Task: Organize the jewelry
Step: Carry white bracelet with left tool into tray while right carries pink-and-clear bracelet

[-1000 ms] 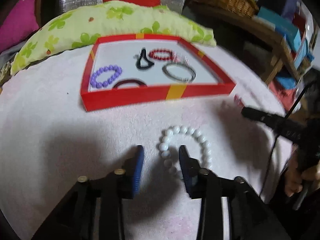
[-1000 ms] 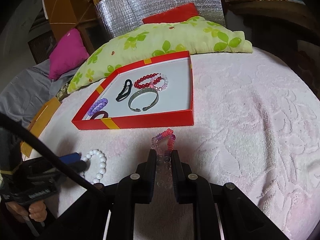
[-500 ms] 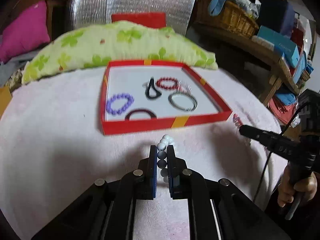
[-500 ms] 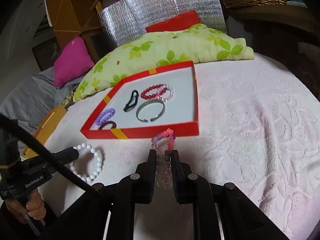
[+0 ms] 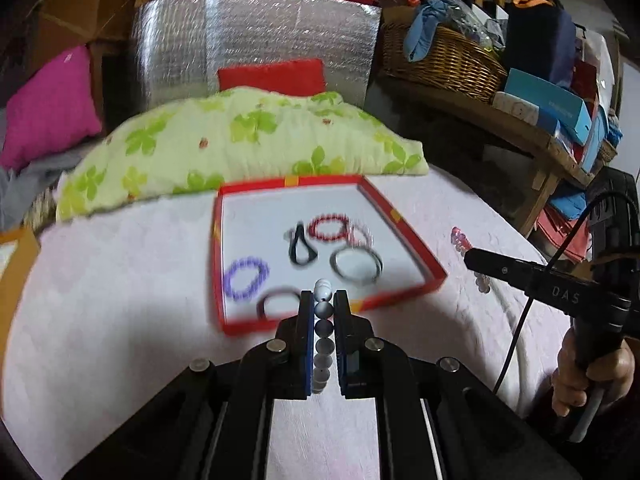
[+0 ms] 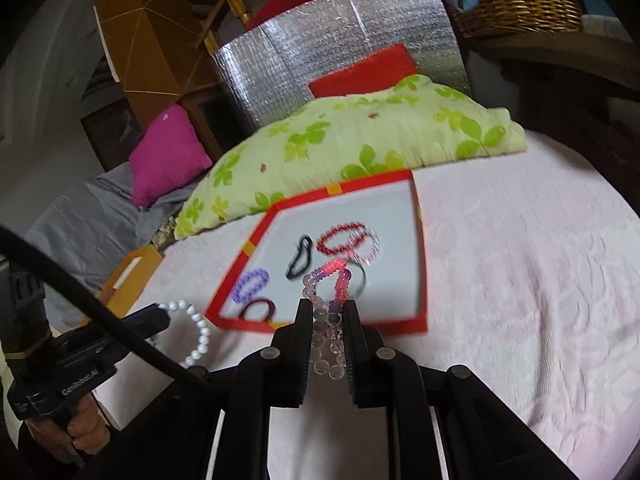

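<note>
A red-rimmed tray with a white floor lies on the pink bedspread; it also shows in the right wrist view. In it lie a purple bead bracelet, a dark band, a black loop, a red bead bracelet and a metal bangle. My left gripper is shut on a white pearl bracelet, lifted at the tray's near rim. My right gripper is shut on a pink, purple and clear bead bracelet, lifted in front of the tray.
A green floral pillow lies behind the tray, with a magenta cushion to the left. A wooden shelf with a wicker basket and boxes stands at the right. An orange box sits at the bed's left edge.
My left gripper shut on the pearl bracelet, lifted it off the bedspread and moved toward the tray. My right gripper rose and moved forward with its bead bracelet.
</note>
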`<state>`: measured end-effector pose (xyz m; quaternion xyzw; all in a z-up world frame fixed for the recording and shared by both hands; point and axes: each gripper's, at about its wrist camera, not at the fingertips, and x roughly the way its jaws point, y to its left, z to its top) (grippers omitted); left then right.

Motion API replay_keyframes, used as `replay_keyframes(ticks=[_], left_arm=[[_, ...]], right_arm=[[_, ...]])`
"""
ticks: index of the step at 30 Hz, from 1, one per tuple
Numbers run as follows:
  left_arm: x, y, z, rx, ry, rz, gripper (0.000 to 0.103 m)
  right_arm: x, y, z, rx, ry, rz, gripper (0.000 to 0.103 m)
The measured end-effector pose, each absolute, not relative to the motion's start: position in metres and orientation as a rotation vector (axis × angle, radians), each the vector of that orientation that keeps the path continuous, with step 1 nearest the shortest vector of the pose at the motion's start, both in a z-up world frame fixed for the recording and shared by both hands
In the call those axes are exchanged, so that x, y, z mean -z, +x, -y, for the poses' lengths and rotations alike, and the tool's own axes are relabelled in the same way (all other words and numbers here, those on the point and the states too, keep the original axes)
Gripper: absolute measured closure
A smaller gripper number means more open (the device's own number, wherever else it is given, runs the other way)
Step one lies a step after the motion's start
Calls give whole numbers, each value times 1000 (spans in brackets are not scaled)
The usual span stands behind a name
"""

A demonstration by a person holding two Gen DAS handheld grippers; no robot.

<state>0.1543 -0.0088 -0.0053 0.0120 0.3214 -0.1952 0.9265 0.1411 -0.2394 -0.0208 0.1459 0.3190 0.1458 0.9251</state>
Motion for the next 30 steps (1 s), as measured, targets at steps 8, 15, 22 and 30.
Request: replay_keyframes(ticks=[8,15,22,30], left_arm=[[-18,225,20,331,49,-589,94],[9,281,13,248,-10,-627,93],[33,311,19,220,17,-667,93],[39,330,22,208,47,-668,93]], right_arm=[[5,216,233,-274,308,-716,87],[15,287,232,-243,337,-773,87],[35,336,227,-234,332,-819,87],[50,363,221,-231,336,-850,87]])
